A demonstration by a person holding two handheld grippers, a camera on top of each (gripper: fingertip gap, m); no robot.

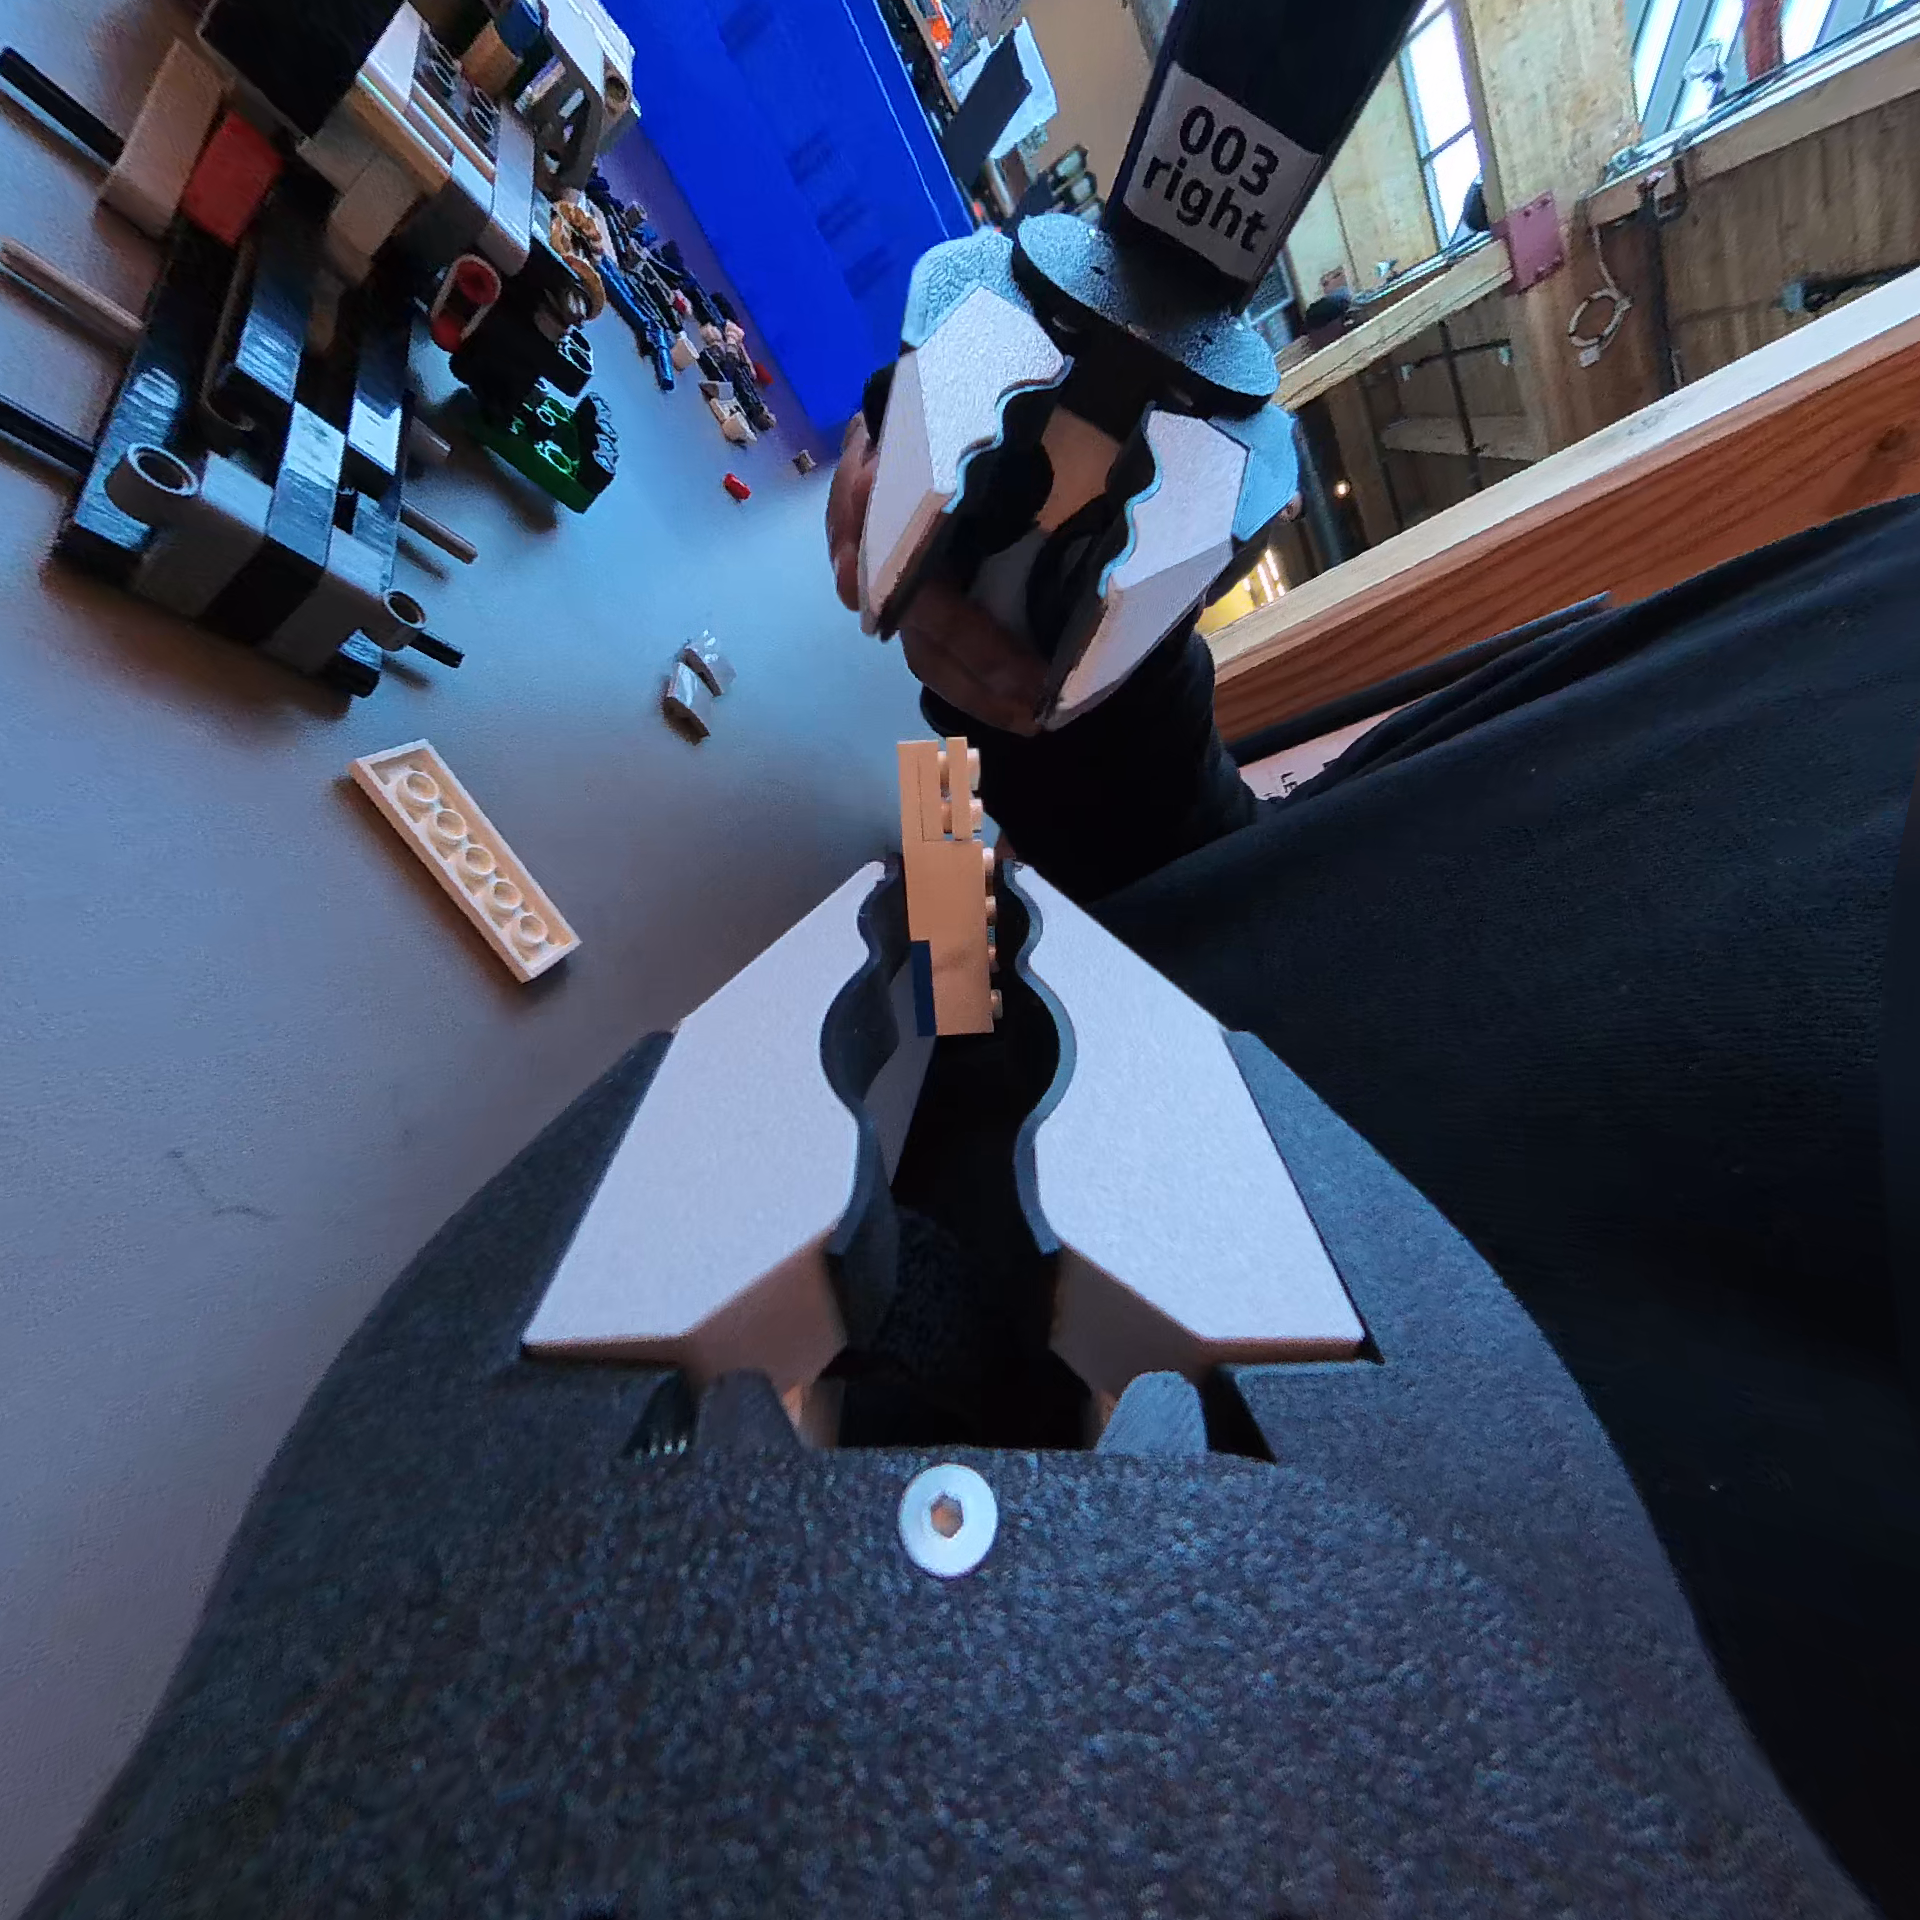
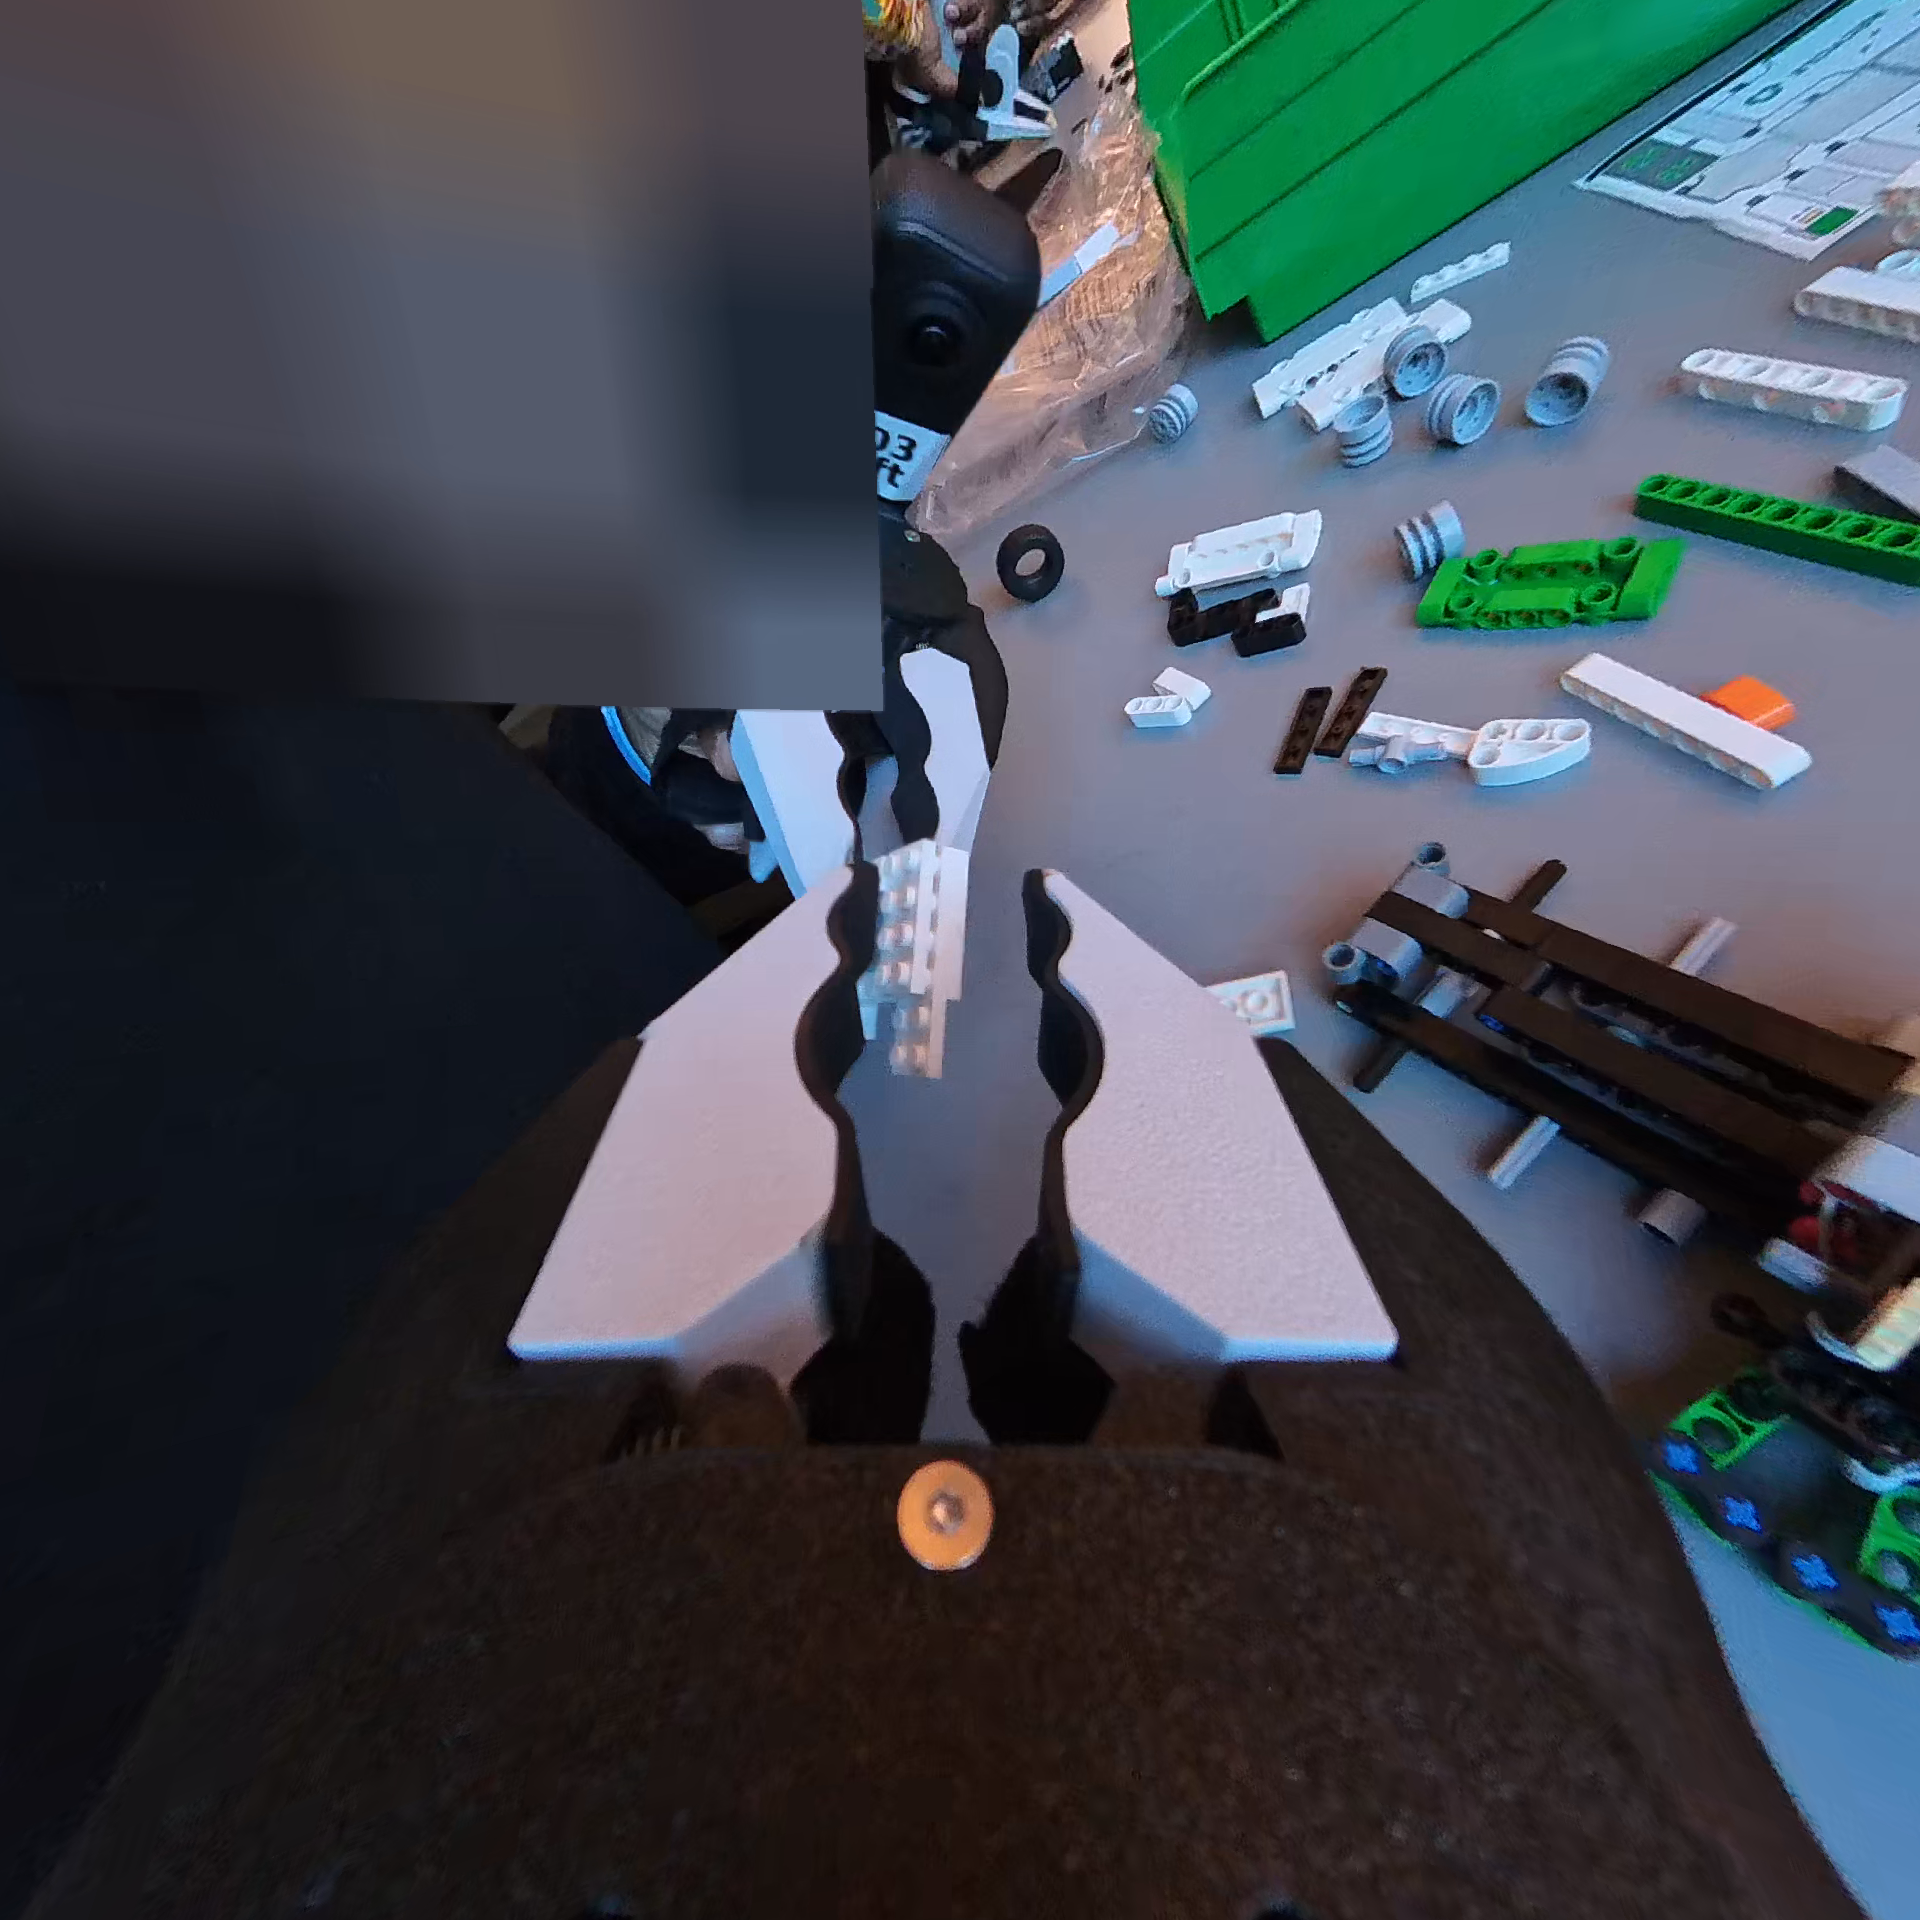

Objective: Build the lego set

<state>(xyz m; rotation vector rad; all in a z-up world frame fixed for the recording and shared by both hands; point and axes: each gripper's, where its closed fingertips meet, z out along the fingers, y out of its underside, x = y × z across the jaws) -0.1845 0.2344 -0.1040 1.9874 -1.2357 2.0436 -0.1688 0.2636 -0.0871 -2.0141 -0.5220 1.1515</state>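
Observation:
My left gripper (image 1: pixel 948 883) is shut on a small stack of white lego plates (image 1: pixel 948 904), held upright above the grey table (image 1: pixel 312 1091). My right gripper (image 2: pixel 945 883) is open, and the same white plate stack (image 2: pixel 914 966) sits just in front of its tips, close to its left finger (image 2: pixel 727 1122) and apart from the right one. In the left wrist view the right gripper (image 1: pixel 966 665) hangs just beyond the stack, pointing back at it. In the right wrist view the left gripper (image 2: pixel 909 790) is partly hidden by a blurred patch.
A long white plate (image 1: pixel 462 857) lies on the table. The black and grey chassis (image 2: pixel 1610 1039) lies to the right, a green wheeled build (image 2: pixel 1787 1486) near it. Loose white, black and green parts, a green bin (image 2: pixel 1351 156), a blue bin (image 1: pixel 790 187) and dark clothing (image 1: pixel 1558 935) surround the area. The grippers are tip to tip, or close to it. The green wheeled build (image 2: pixel 1787 1486) is about 15 cm from both grippers' fingertips.

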